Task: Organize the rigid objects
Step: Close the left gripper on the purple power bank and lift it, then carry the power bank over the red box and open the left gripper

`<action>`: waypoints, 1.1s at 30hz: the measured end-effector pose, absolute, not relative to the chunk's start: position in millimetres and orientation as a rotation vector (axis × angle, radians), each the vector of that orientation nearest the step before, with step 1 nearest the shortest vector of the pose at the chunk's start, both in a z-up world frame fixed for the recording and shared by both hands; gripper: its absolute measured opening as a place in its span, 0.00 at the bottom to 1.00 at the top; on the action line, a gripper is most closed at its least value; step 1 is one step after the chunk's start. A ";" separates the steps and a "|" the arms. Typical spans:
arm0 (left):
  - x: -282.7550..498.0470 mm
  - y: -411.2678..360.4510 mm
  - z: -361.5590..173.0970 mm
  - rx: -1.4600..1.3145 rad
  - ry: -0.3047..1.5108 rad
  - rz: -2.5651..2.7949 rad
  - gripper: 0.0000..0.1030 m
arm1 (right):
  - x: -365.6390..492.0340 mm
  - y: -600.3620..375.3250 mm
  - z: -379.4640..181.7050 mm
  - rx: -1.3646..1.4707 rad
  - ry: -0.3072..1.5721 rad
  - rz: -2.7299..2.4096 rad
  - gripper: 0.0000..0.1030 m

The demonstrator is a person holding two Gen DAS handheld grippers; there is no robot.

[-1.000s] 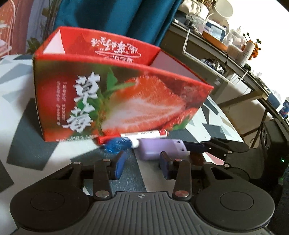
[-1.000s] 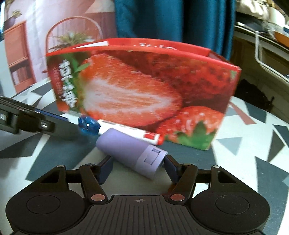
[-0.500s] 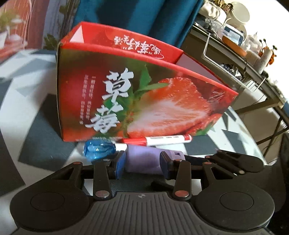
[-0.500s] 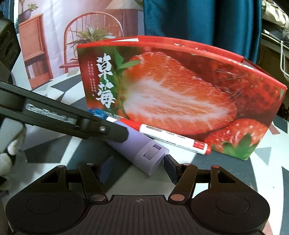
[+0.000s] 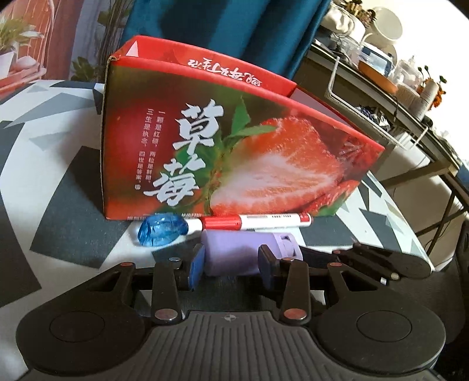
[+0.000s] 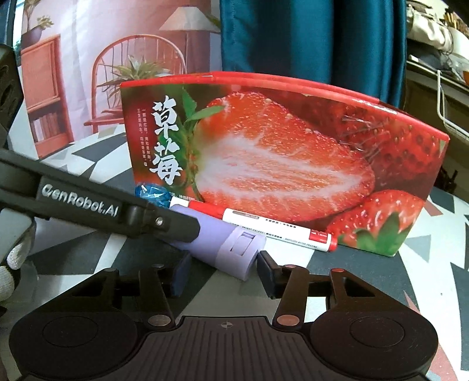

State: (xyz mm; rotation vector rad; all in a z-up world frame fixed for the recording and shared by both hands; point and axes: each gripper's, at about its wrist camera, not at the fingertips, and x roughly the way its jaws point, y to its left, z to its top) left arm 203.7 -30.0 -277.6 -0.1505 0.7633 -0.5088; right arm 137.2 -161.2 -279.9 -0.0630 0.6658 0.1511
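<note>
A lilac cylinder (image 5: 234,255) lies on the patterned table in front of a red strawberry box (image 5: 234,152). A red-and-white marker (image 5: 258,221) and a blue crystal piece (image 5: 162,231) lie between cylinder and box. My left gripper (image 5: 231,266) is open, its jaws on either side of the cylinder's left part. My right gripper (image 6: 222,272) is open with the cylinder's capped end (image 6: 237,252) between its fingers. The left gripper's finger (image 6: 164,222) crosses the right wrist view over the cylinder. The box (image 6: 278,158), marker (image 6: 263,228) and crystal (image 6: 152,192) show there too.
The table has a black, grey and white triangle cloth (image 5: 44,164). A cluttered shelf (image 5: 381,76) stands at the right, a teal curtain (image 5: 222,26) behind the box. A gloved hand (image 6: 11,263) shows at the left edge.
My left gripper has moved in and to the right, so the cylinder now sits between its jaws. My right gripper has shifted slightly; the objects have not moved.
</note>
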 end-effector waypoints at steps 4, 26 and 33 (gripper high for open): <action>201.1 -28.3 -279.6 -0.146 0.770 -0.509 0.40 | 135.7 -159.1 -279.8 -0.080 0.662 0.156 0.45; 182.7 -30.7 -248.8 -0.119 0.709 -0.556 0.41 | 112.9 -152.0 -246.7 -0.137 0.594 0.124 0.45; 170.3 -31.0 -213.1 -0.092 0.604 -0.552 0.42 | 107.5 -151.7 -212.4 -0.163 0.501 0.122 0.45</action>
